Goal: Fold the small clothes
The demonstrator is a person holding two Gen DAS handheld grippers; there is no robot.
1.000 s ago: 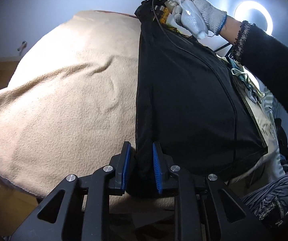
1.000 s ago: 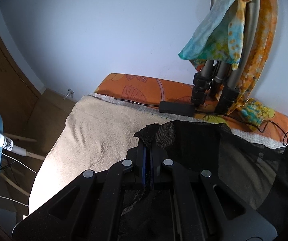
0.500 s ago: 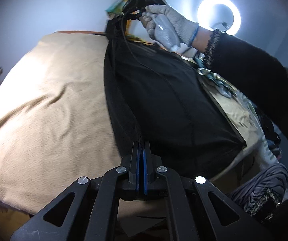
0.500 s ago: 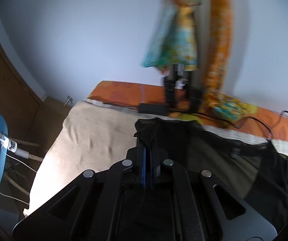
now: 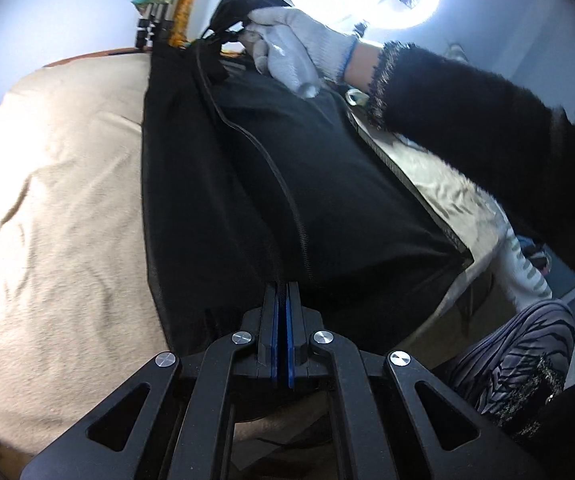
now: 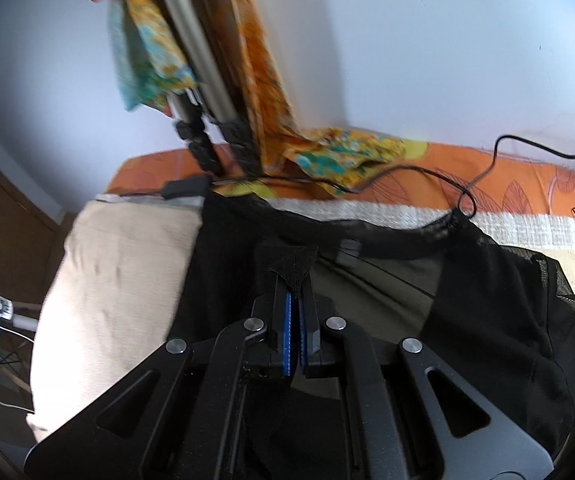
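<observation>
A fuzzy beige blanket is lying under the sheer black mesh garment, stretched between both tools. The left gripper is pinching its near hem; the right gripper, in a gloved hand, is clamping a far corner.

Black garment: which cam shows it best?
Left wrist: the black garment spans the frame, stretched from the left gripper to the gloved hand. Right wrist shows only one sheer end, pinched in the right gripper.
</observation>
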